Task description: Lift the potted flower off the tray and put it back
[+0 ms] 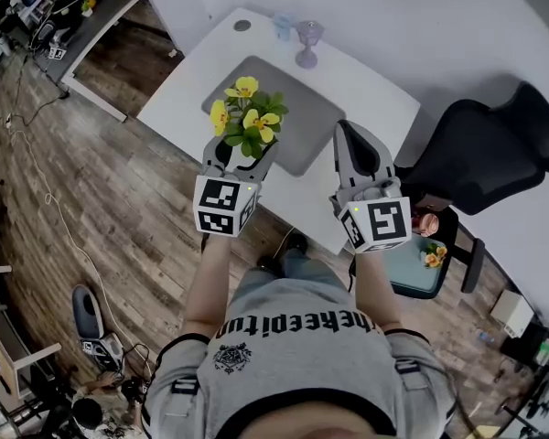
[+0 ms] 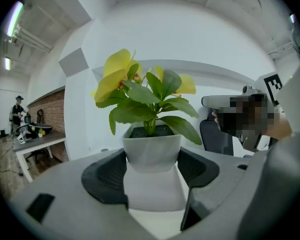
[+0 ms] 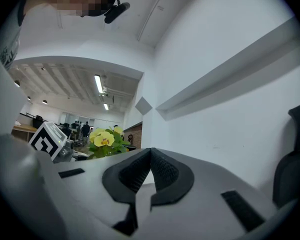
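Both of the person's forearms reach forward from the body, over the near edge of the white bench [image 1: 371,94], with the two grippers side by side and well apart.

The left claw [image 1: 242,160] points away from the person and sits about level. Its two dark pads press on the left and right sides of the white pot, so it grips the potted flower [image 1: 248,120]. In the left gripper view the left claw [image 2: 152,170] holds the potted flower [image 2: 151,149] upright, the yellow blooms and green leaves rising above the pads. From the head view the plant appears over the near left part of the grey tray [image 1: 302,131], apparently lifted clear of it.

The right claw [image 1: 350,143] also points forward, over the bench just right of the tray. In the right gripper view the right claw [image 3: 150,156] has its pads pressed together with nothing between them, and the potted flower [image 3: 106,142] shows off to its left.
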### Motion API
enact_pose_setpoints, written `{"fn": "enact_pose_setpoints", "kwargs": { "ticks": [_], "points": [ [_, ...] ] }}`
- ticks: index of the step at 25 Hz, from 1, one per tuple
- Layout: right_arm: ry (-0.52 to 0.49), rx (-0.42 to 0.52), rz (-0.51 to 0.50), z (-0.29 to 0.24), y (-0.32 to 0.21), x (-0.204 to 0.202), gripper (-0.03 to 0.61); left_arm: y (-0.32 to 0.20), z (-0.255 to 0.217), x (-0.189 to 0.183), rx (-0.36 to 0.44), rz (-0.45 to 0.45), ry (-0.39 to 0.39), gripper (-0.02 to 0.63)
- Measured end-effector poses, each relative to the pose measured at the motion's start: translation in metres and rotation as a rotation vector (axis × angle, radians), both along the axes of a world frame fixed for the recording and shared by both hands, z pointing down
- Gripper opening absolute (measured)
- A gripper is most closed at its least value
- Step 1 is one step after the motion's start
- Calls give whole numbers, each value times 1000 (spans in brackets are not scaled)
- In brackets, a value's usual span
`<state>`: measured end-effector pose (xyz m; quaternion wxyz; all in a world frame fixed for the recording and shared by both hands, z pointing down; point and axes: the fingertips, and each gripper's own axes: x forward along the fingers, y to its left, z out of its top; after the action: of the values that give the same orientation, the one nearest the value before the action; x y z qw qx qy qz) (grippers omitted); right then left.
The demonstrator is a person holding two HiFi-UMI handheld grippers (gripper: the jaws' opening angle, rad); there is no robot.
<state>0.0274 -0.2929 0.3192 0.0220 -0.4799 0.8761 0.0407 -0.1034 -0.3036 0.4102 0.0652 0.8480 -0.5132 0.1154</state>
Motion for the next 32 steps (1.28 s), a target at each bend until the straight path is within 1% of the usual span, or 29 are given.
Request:
{"fn": "enact_pose_setpoints", "kwargs": {
  "ticks": [11,15,21,32],
  "points": [
    [-8,23,32,-11,33,-1,3,35,-40,-11,70,24,9,325],
    [-12,24,37,-14,39,0,3,41,-50,-14,82,27,15,325],
    [-18,30,32,-15,46,1,3,47,-54,-12,91,25,21,325],
    [-16,38,27,-16,51,0,2,42,-55,-12,107,19,20,325]
  ]
}}
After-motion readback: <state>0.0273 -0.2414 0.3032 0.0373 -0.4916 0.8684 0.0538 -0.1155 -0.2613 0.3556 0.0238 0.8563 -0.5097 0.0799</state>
